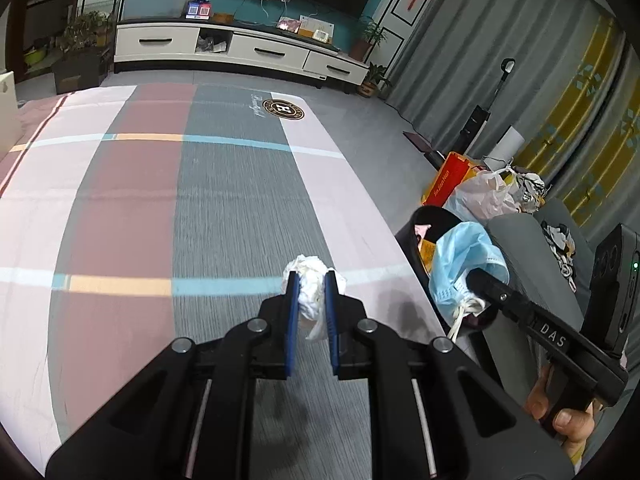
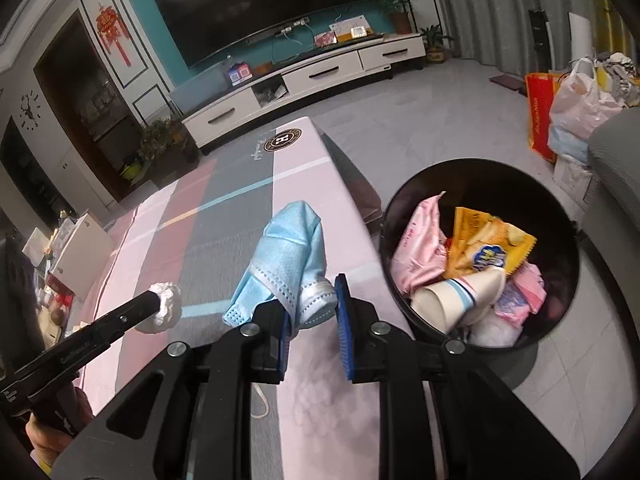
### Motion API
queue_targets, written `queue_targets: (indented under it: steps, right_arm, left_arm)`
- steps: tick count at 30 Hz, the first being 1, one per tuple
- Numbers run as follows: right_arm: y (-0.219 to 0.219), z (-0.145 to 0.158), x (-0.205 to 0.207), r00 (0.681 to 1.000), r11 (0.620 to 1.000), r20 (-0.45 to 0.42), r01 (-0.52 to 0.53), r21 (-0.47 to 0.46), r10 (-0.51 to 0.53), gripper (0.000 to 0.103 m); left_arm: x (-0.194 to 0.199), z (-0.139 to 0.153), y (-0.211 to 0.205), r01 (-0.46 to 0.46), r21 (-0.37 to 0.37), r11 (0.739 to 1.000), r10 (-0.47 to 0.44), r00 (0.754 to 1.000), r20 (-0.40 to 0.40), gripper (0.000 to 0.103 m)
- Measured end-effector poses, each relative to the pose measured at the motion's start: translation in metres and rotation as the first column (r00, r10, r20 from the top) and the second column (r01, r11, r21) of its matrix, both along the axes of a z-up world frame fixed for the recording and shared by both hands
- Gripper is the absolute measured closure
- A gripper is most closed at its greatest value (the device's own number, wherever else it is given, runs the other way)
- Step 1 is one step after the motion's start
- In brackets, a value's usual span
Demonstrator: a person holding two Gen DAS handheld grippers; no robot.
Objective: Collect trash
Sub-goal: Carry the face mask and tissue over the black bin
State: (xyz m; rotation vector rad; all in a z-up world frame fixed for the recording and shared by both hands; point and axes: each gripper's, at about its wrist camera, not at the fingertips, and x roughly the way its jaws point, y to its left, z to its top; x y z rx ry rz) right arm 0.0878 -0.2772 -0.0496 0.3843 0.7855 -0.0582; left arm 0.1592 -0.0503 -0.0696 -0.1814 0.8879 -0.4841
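Observation:
My left gripper (image 1: 311,280) is shut on a crumpled white tissue (image 1: 313,292) and holds it above the striped tablecloth (image 1: 160,208). It also shows in the right wrist view (image 2: 158,308) with the tissue (image 2: 166,308). My right gripper (image 2: 314,300) holds a light blue face mask (image 2: 288,256) against its left pad; the jaws stand apart. The mask (image 1: 464,268) hangs near the table's right edge, beside the black trash bin (image 2: 560,216). The bin holds a paper cup (image 2: 456,296), a yellow snack bag (image 2: 488,248) and pink wrappers (image 2: 416,256).
A grey sofa arm (image 1: 528,248) stands right of the bin. Plastic bags (image 2: 576,108) and a red bag (image 2: 540,112) sit on the floor behind it. A white TV cabinet (image 1: 240,50) runs along the far wall. Boxes (image 2: 76,248) stand at the table's left.

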Motion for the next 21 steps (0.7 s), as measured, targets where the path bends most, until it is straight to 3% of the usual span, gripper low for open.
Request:
queue_targets:
  steps: [8,21]
  right_arm:
    - [-0.005,0.01,-0.021,0.998,0.995,0.046,0.035,-0.09,-0.031,0.082]
    - [-0.03,0.017,-0.036,0.993,0.992,0.09,0.089,-0.094,-0.08,0.082]
  left_arm:
    - [-0.024,0.016,-0.017,0.016,0.052,0.999,-0.019,0.998,0.052,0.089]
    - [-0.023,0.031,-0.065,0.089,0.107,0.99,-0.099,0.99,0.096,0.089]
